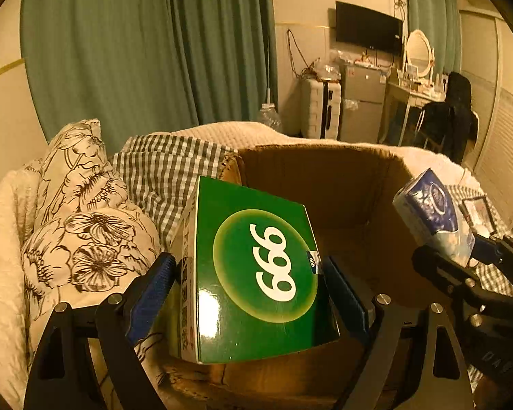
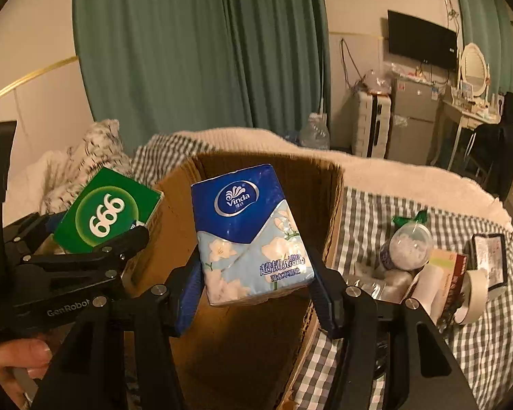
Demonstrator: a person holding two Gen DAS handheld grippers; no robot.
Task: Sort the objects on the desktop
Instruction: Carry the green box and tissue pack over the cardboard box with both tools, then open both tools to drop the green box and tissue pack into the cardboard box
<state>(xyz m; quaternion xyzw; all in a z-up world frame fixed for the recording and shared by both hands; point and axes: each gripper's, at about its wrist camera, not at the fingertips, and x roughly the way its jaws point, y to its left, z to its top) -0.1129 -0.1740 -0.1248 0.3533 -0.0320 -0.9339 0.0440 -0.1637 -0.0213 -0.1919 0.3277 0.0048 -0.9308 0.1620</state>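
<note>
Item, far left: floral pillow (image 1: 85, 212) on the bed, not part of the step. Item: left gripper (image 1: 249, 287), blue pads clamped on the two sides of the green box (image 1: 256, 270), which tilts above the near-left rim of the cardboard carton (image 1: 325, 177). Item, centre: the carton, open-topped, standing on the checked bedcover (image 2: 393, 212), interior apparently bare where visible. Item: right gripper (image 2: 256, 273), clamped on the lower half of the blue tissue pack (image 2: 249, 235), held over the carton's mouth. Item, far right: a loose heap on the bedcover, including a lidded cup (image 2: 410, 246) and a tape roll (image 2: 475, 294), awaiting sorting. Handling note: the step appears to be depositing both held things in the carton. The box should clear the rim fully before release; the soft pack may sag, so lowering it well inside before parting the pads seems wise; the two grippers hang near each other and should keep apart.
</note>
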